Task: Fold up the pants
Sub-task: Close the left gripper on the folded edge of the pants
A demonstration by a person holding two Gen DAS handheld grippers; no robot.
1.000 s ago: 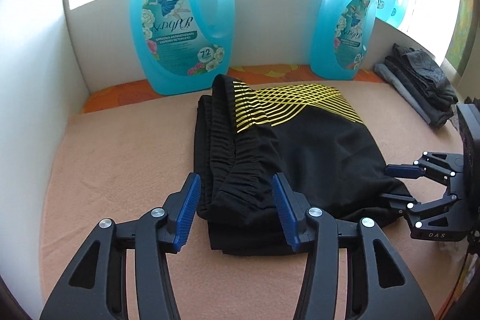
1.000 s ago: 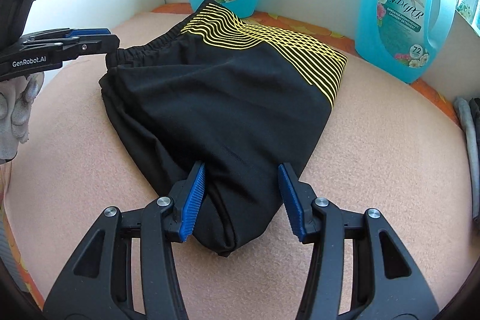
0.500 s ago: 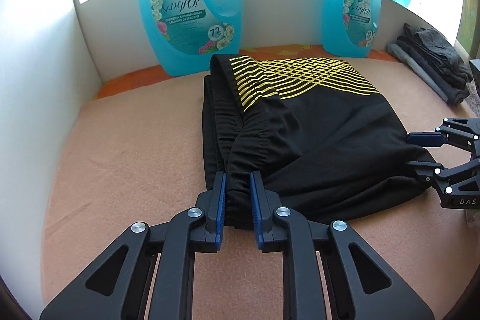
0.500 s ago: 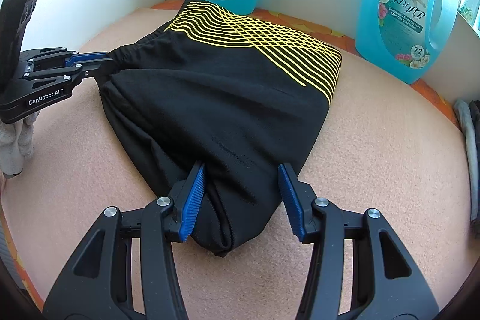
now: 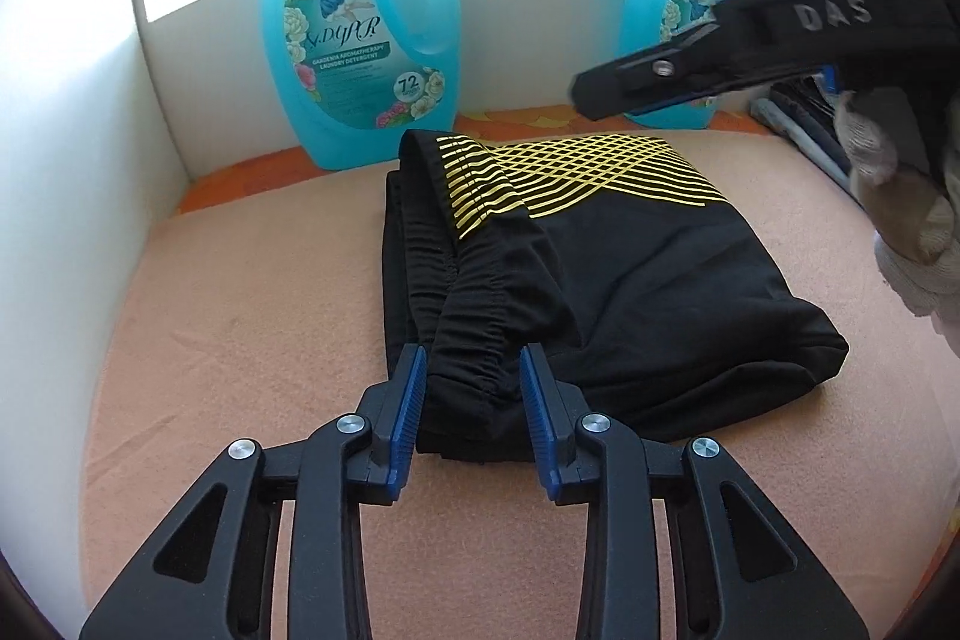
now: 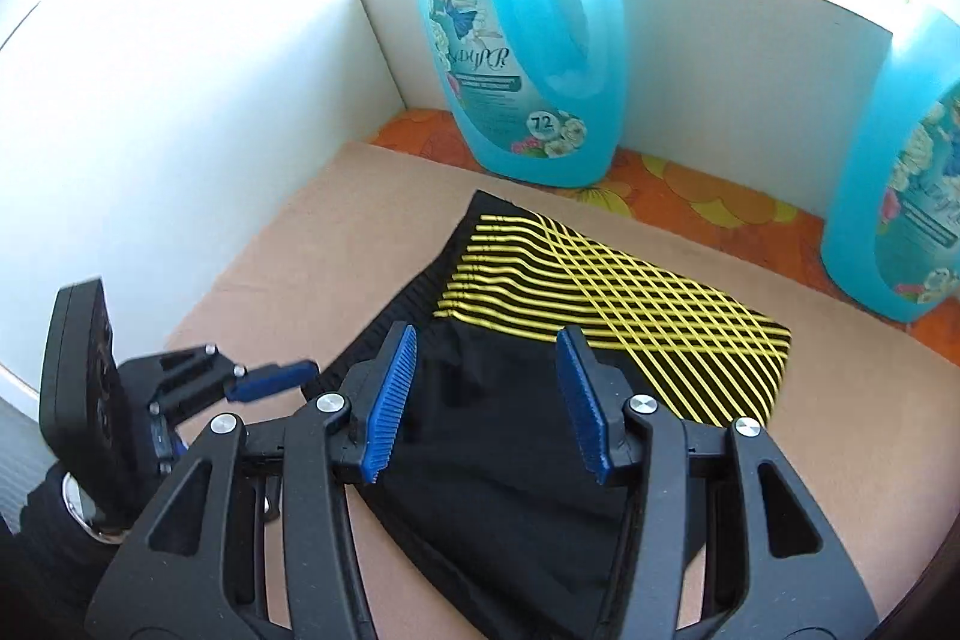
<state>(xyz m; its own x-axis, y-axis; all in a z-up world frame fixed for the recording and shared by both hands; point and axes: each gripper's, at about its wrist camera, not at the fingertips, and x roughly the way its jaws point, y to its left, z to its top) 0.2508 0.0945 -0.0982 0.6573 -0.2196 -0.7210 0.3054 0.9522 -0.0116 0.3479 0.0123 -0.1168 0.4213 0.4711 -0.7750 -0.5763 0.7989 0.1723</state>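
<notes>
Blue "72" detergent jug (image 5: 360, 46) behind black folded pants (image 5: 576, 268)

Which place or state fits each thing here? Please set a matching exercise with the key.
Things:
1. pants
2. left gripper
3. right gripper
4. detergent jug

States:
a. raised above the pants, open
b. upright by the back wall
c. open, fingers either side of the waistband
d. folded flat on the peach cloth

Pairs: 1-d, 2-c, 3-a, 4-b
</notes>
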